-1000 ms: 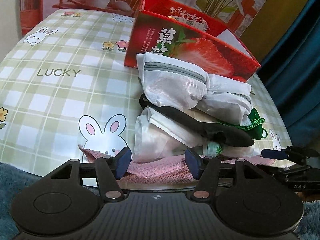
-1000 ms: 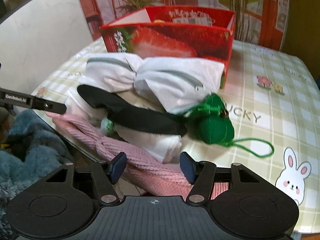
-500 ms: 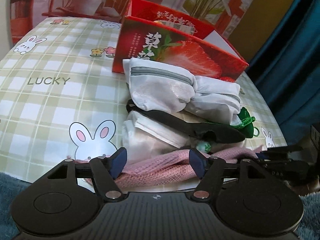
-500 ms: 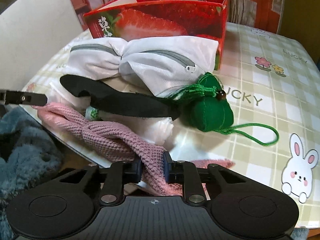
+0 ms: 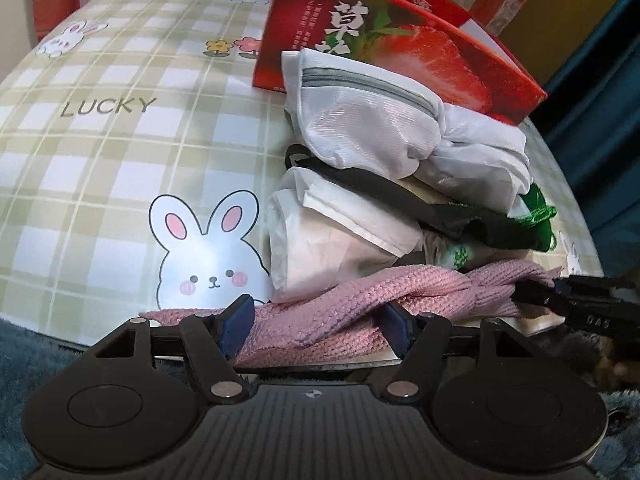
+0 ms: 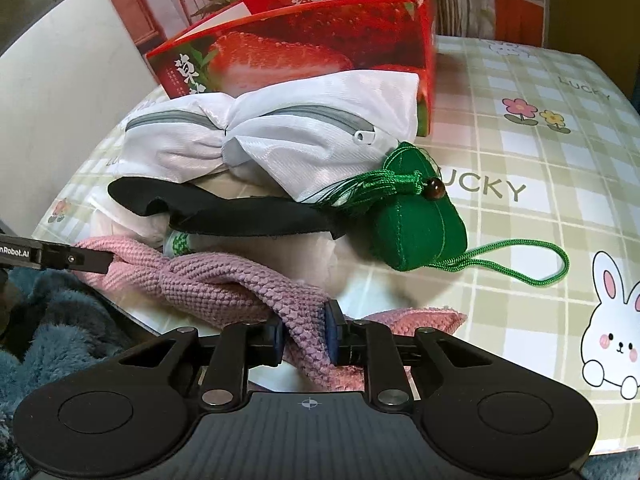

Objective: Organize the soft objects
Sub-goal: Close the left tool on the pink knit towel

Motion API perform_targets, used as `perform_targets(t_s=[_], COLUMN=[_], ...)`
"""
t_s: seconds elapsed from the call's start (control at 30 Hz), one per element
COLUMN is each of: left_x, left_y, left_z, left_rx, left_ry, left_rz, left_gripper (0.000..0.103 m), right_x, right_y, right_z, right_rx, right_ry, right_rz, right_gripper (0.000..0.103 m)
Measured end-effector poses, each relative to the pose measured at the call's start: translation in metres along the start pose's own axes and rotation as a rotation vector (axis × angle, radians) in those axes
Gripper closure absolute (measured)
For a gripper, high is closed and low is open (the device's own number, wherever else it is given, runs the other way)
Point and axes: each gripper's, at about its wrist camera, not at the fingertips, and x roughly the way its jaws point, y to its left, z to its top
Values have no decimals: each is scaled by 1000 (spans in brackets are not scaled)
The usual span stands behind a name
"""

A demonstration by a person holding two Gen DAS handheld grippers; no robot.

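dim warm indoor light, soft shadows, faint sheen on the tablecloth (image 5: pixel 120 168), heavy fisheye bending, dark corners

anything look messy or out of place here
Yes. The soft items sit heaped beside the red box, not in it. The pink knit is twisted and hangs over the table edge. The right claw is shut on it; the left claw is closing around its other end. The green pouch cord trails loose.

Checked bunny tablecloth (image 5: pixel 120 152), blue curtain (image 5: pixel 600 80), white wall (image 6: pixel 60 80).
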Motion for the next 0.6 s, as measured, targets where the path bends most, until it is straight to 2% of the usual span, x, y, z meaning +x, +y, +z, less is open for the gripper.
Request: perform_targets(t_s=[0.03,0.07,0.1,0.17,0.23,0.4,0.5,0.6], left_x=[0,1,1,-2,-5,-18,-30,-37], left_y=[-1,-3,-2,0,1,1,0,-2], left_z=[0,2,2,1,1,0,-2,-2], left_rx=[11,15,11,-2,-7,-10,-6,-1], left_ry=[-6,-9,-15,-27,-45,-89,-137,-174], left_rz=[10,14,16,0,-6,-4,-15,-18], left_gripper=[45,64,79,86,89,90,90,90], right_x=[0,0,0,-1,-3,-14,-22,-32], right_y=[0,0,0,0,0,-3,-2,4], right_z=[0,0,0,-1,-2,-6,-8,-7], right_rx=[3,4,4,5,5,16,12,-26], right_ry=[-1,-2,-3,-5,-9,-28,-38,-75], right_rz=[1,1,-1,-3,-15,-42,-31,-9], right_gripper=[84,84,84,81,74,73,92,96])
